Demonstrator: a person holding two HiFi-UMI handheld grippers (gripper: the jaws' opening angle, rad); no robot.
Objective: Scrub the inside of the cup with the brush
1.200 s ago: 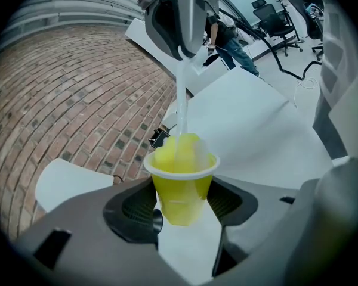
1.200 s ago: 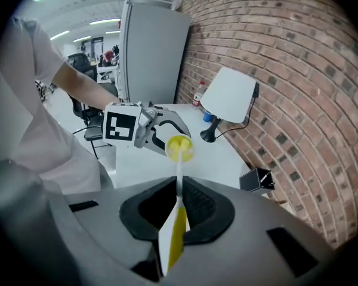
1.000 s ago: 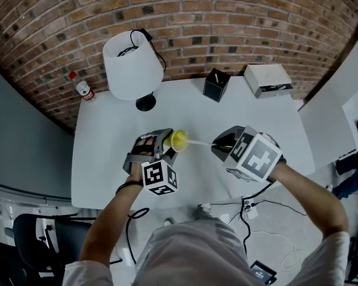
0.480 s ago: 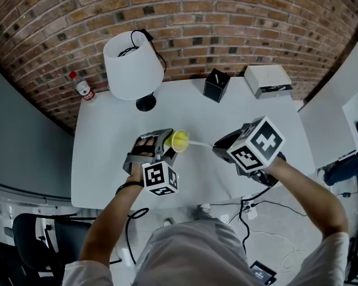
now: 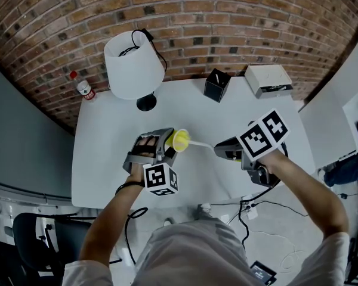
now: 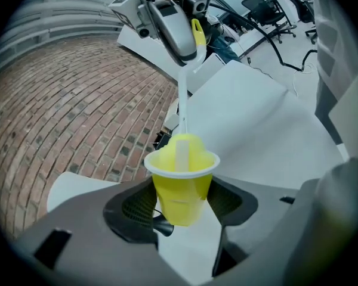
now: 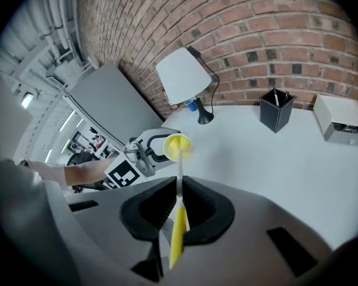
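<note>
Brick wall (image 5: 227,16) backs a white surface (image 5: 107,159) that carries a lamp (image 5: 133,64) at its far left corner, a black pen holder (image 5: 216,85) by the far edge and a white box (image 5: 267,79) at the far right corner. Above the middle of the surface, the left tool (image 6: 180,202) clamps the yellow cup (image 6: 182,177) by its sides, jaws fairly wide, the mouth tipped toward the right tool (image 7: 178,210). That tool's jaws are pinched narrow on the handle of the brush (image 7: 176,234), whose head sits inside the cup.
</note>
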